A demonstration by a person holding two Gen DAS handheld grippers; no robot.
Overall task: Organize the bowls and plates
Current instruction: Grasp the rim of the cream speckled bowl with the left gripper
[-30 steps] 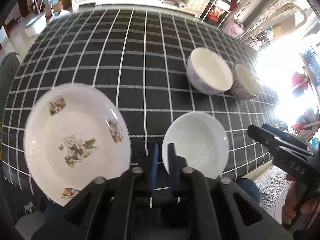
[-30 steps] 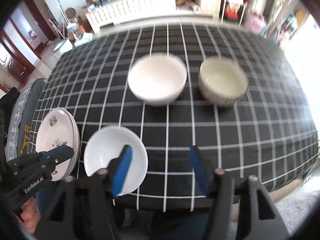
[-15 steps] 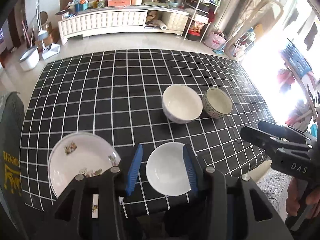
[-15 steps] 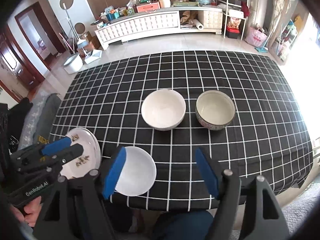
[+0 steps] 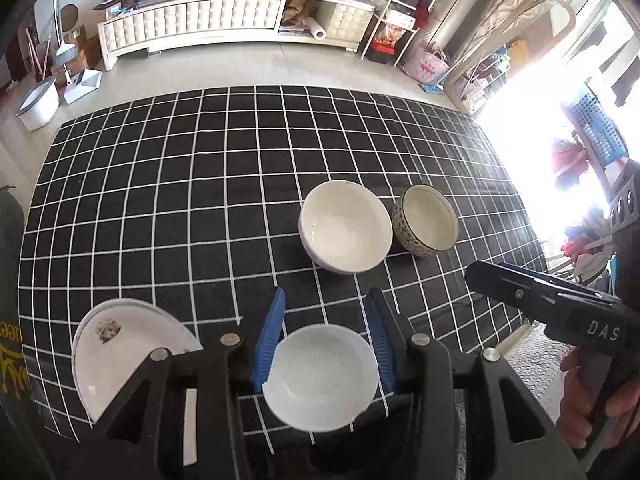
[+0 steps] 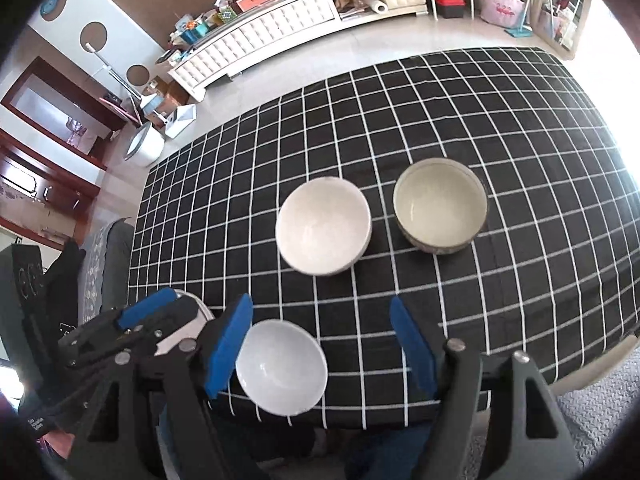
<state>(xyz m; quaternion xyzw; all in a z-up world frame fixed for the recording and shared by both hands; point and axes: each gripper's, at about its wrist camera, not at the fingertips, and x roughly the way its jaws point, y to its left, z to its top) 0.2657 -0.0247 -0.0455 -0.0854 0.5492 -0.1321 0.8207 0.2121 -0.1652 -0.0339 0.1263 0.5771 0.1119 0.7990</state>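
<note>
Left wrist view. My left gripper (image 5: 326, 344) points steeply down over the near edge of the table, which is covered by a black checked tablecloth (image 5: 200, 184). Its blue pads (image 5: 272, 336) stand partly spread; the jaws have just been opening, and nothing is pinched between them. The small white dish (image 5: 324, 376) appears between the pads only because it lies on the cloth below them. The stacked floral plates (image 5: 124, 348) sit just left of that dish at the near-left corner. Further out, the white bowl (image 5: 346, 226) and the patterned bowl (image 5: 426, 220) sit side by side, nearly touching; I cannot tell whether the rims meet. My right gripper (image 5: 476, 276) enters from the right, held in my hand (image 5: 592, 404), clear of all dishes.

Right wrist view. The right gripper's (image 6: 322, 344) pads stand widely spread with only cloth and the dish's edge beneath them; nothing is held. The white dish (image 6: 282, 366) lies near the left pad, the white bowl (image 6: 324, 226) and patterned bowl (image 6: 440, 206) beyond. The left gripper (image 6: 160, 308) covers most of the plate stack.

Assessment. Both tools are empty and held high, which gives a full survey of the table. The plates appear grouped; the bowls remain separate, so nesting them is probably the next operation.
</note>
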